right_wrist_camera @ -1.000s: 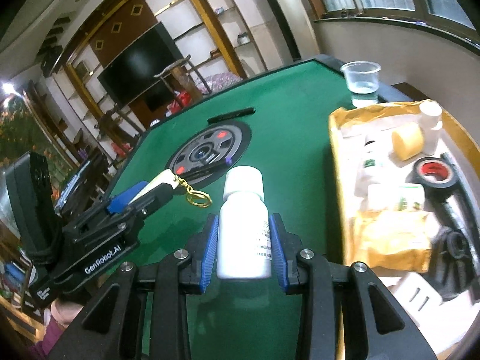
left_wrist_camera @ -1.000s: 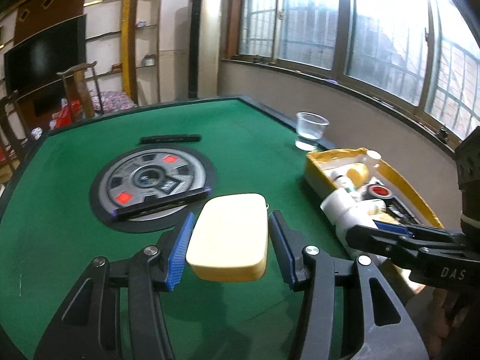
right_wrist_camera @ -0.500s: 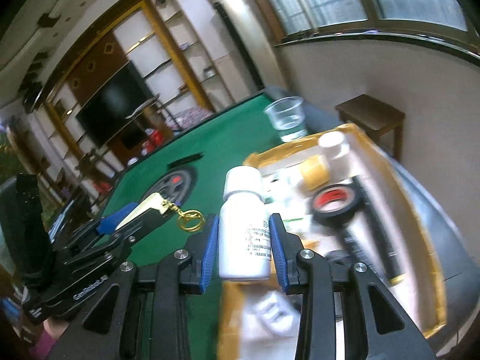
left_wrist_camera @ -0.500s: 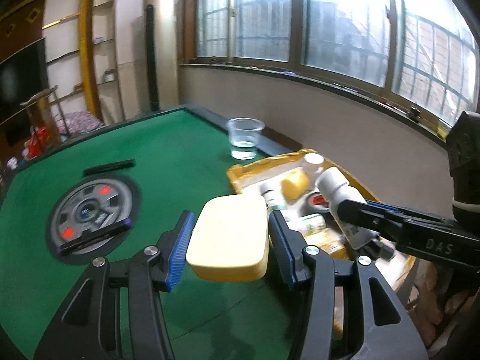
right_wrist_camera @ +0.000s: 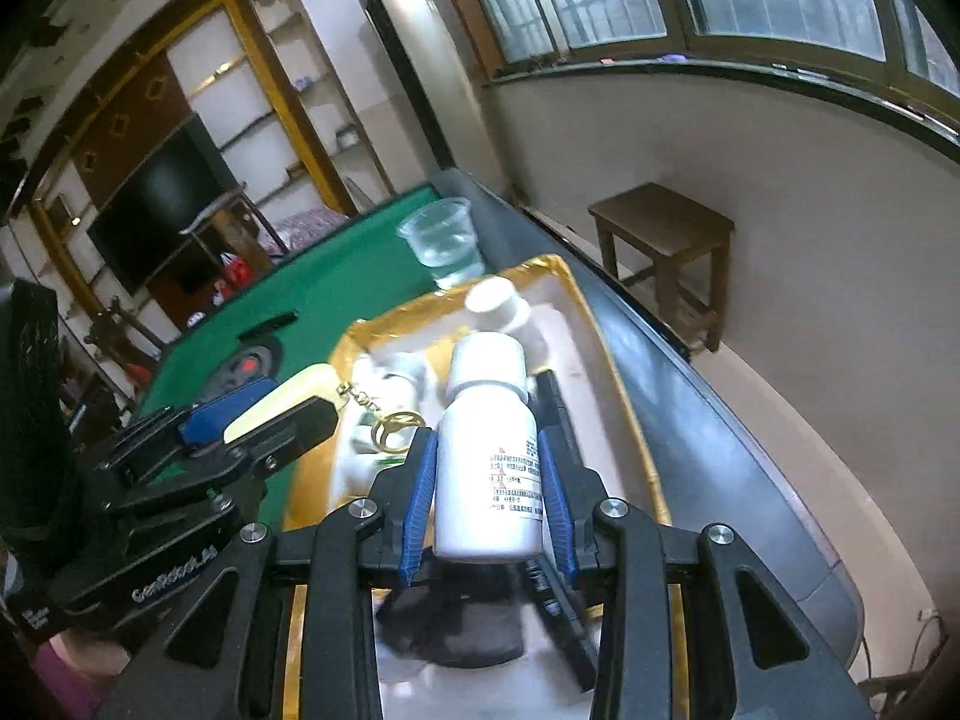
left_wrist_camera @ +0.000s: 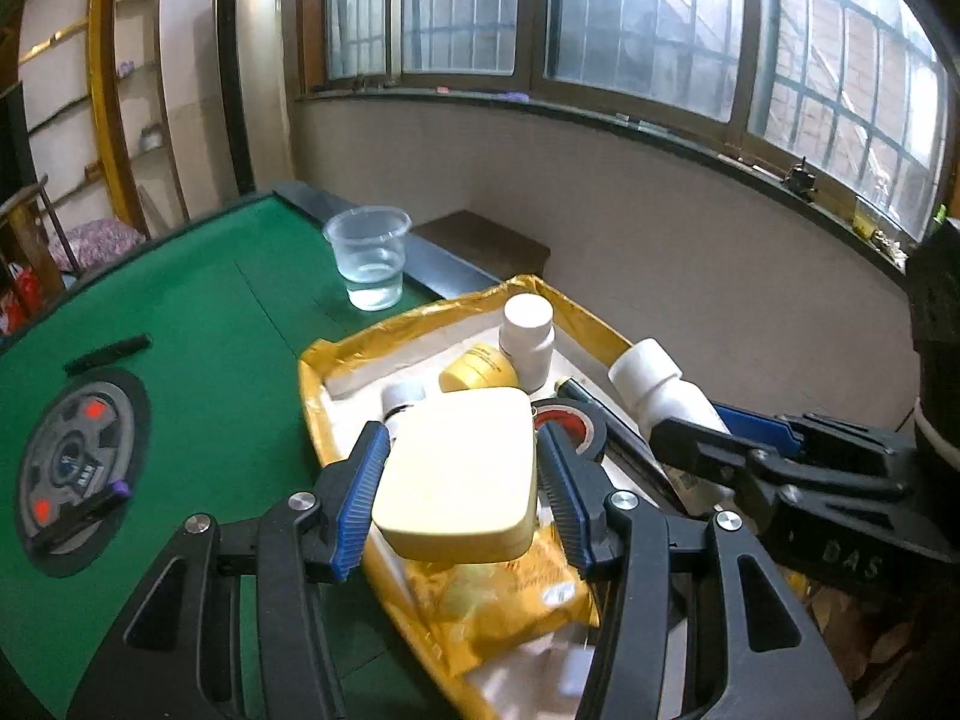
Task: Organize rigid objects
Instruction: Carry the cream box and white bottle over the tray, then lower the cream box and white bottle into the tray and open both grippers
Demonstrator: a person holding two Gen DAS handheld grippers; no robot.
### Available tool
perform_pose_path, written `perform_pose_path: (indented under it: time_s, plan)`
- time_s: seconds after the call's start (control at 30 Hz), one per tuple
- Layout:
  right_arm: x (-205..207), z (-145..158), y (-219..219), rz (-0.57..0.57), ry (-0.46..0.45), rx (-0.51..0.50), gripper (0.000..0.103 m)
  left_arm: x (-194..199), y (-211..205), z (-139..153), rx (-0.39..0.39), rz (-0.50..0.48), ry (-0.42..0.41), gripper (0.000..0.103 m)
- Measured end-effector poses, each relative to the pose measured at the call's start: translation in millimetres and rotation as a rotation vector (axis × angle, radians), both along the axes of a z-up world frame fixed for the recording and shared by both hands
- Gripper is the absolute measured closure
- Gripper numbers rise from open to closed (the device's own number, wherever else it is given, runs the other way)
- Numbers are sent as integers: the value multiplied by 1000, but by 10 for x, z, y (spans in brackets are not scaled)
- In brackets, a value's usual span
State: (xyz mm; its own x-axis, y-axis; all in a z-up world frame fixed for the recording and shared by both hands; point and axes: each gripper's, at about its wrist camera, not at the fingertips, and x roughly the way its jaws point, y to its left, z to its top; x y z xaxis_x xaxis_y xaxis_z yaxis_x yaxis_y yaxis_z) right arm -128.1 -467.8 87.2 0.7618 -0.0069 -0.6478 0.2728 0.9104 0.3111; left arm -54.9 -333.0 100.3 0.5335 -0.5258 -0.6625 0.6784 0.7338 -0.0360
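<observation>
L gripper [left_wrist_camera: 459, 483] holds cream case [left_wrist_camera: 459, 474], R gripper [right_wrist_camera: 487, 495] clamps white bottle [right_wrist_camera: 487, 468], both over gold tray [left_wrist_camera: 312, 384]. Lower each into a free gap w/o knocking bottles, then release.

A home living room is shown, fitted out for games. A green-felt mahjong table [left_wrist_camera: 180, 312] with a round control hub [left_wrist_camera: 72, 462] at its centre fills the left wrist view from 7 to 10 o'clock. Barred windows [left_wrist_camera: 630, 18] are seen running from 12 to 2 o'clock, with a tall standing air conditioner [left_wrist_camera: 252, 72] at 11. In the right wrist view a dark television [right_wrist_camera: 156, 198] set among gold-trimmed shelves [right_wrist_camera: 264, 78] is seen at 10 o'clock (chairs stand below it), and a small wooden stool [right_wrist_camera: 666, 228] against the wall at 2.
</observation>
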Motion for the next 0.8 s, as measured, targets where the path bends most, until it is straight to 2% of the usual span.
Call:
perform_pose_path:
  time_s: [0.33, 0.8]
  plan:
    - [134, -127, -193, 16, 63, -28, 73, 109, -199, -192, 33, 14, 46, 53]
    - [241, -208, -264, 29, 122, -50, 73, 137, -317, -315, 74, 6, 34, 53]
